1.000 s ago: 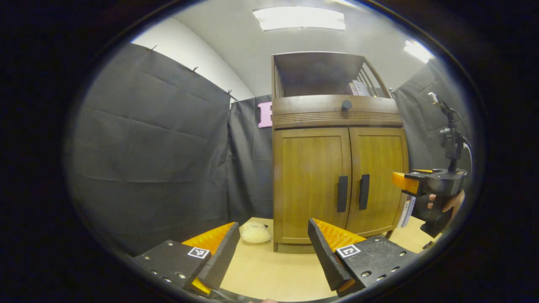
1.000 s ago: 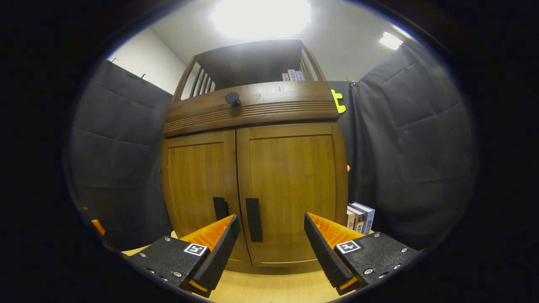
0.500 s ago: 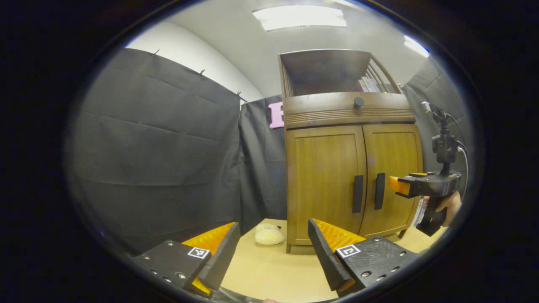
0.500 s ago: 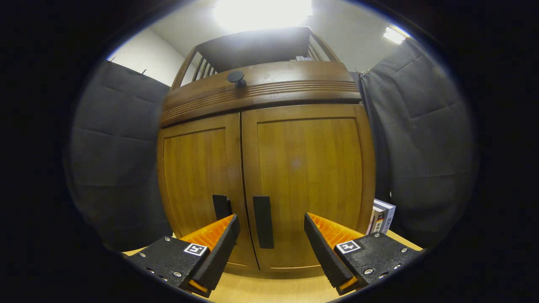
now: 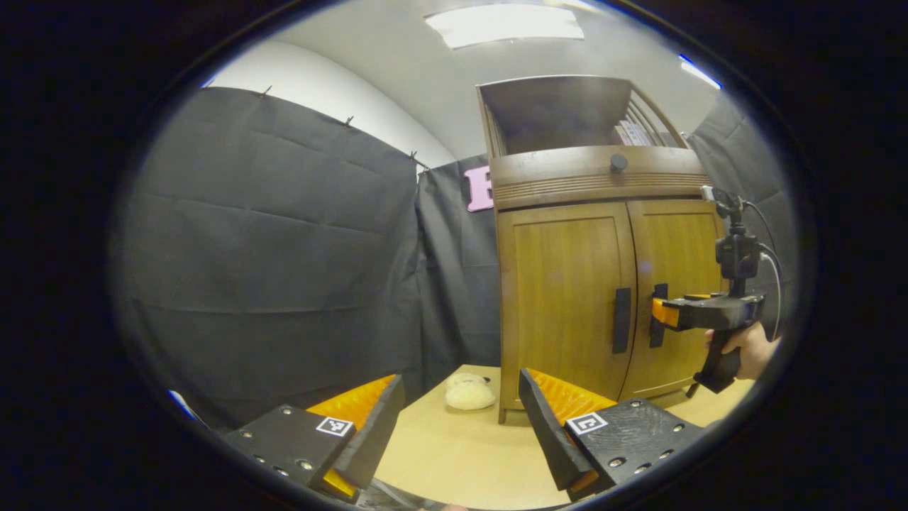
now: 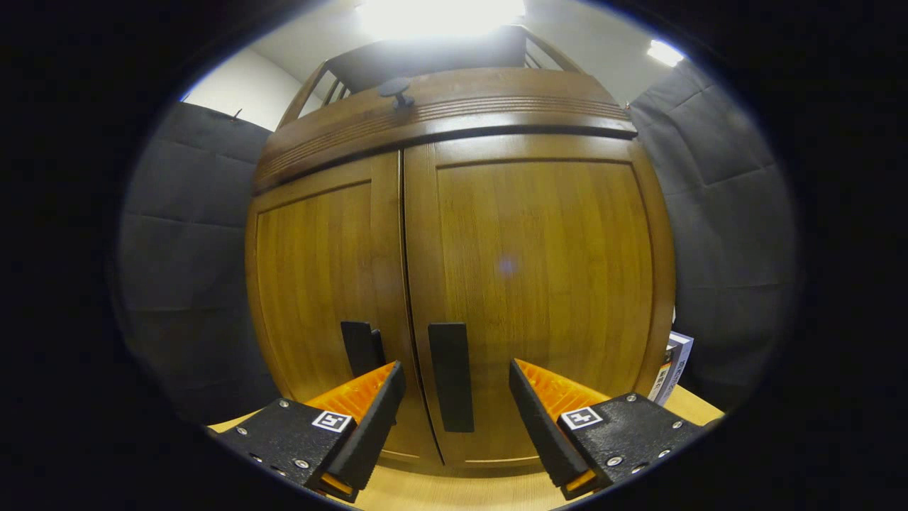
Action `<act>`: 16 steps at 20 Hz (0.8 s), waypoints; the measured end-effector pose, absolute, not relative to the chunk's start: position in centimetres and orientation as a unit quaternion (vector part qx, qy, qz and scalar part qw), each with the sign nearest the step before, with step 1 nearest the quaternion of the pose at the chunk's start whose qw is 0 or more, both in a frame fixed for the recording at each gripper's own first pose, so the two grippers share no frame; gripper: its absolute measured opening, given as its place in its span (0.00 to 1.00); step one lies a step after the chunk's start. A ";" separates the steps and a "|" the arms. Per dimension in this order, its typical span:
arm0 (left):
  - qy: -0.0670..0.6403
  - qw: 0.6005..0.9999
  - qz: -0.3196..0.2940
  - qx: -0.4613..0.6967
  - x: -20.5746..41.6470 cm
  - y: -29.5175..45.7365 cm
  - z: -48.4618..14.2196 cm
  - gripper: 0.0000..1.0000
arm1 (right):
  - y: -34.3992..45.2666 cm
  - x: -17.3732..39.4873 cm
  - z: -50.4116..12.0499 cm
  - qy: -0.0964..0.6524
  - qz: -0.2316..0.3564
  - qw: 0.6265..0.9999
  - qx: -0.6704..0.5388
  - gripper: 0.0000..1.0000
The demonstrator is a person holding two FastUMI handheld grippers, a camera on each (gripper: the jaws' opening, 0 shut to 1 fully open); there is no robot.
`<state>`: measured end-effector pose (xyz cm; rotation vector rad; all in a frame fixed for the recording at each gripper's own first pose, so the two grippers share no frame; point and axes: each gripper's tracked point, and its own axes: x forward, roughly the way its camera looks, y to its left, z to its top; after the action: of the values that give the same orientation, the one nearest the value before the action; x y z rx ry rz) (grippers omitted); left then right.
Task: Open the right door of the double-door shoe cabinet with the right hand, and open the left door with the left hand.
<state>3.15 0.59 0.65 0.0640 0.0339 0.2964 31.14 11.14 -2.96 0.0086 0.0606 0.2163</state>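
Right gripper (image 6: 454, 411): fingers spread wide, nothing pinched, right handle (image 6: 451, 376) framed between them at 12 o'clock, no contact seen. Left gripper (image 5: 457, 426): fingers spread too, held well back over the table (image 5: 454, 454).

Shoe cabinet (image 5: 603, 284) is seen at 2 o'clock in the left gripper view, standing on the table, front faced toward both grippers. Both doors are judged shut, seam closed: 0 of 2 opened. Left: grasp and pull right door (image 6: 539, 284), then left door (image 6: 319, 284).

Both handles are slim bars, long axis vertical, flanking the seam; left handle (image 6: 358, 348) at 11 o'clock.
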 end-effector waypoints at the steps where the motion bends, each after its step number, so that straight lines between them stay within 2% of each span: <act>1: 0.019 0.988 0.149 0.032 3.1 0.7 0.6 0.99 | 11.2 31.3 -3.6 0.035 0.106 0.994 0.005 0.89; 4: 0.024 0.987 0.155 0.032 3.2 1.0 0.4 0.99 | 11.7 32.7 -4.7 0.048 0.107 0.993 0.009 0.83; 6: 0.025 0.987 0.159 0.031 3.1 1.1 0.5 0.99 | 11.6 33.4 -5.4 0.059 0.106 0.993 0.012 0.76; 12: 0.027 0.986 0.162 0.031 3.1 1.5 0.4 0.99 | 12.4 35.0 -7.0 0.081 0.107 0.991 0.015 0.48; 13: 0.028 0.986 0.163 0.030 3.0 1.5 0.1 0.99 | 12.4 35.0 -6.8 0.079 0.103 0.991 0.013 0.40; 15: 0.028 0.986 0.162 0.029 3.0 1.5 0.1 0.99 | 12.4 35.0 -6.9 0.076 0.100 0.992 -0.002 0.33; 16: 0.028 0.986 0.160 0.029 3.1 1.5 0.2 0.99 | 12.4 34.9 -6.9 0.078 0.099 0.992 -0.003 0.33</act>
<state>3.06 1.51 0.17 0.0583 0.0557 0.3221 34.91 12.36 -6.92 -0.0053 0.1573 0.1991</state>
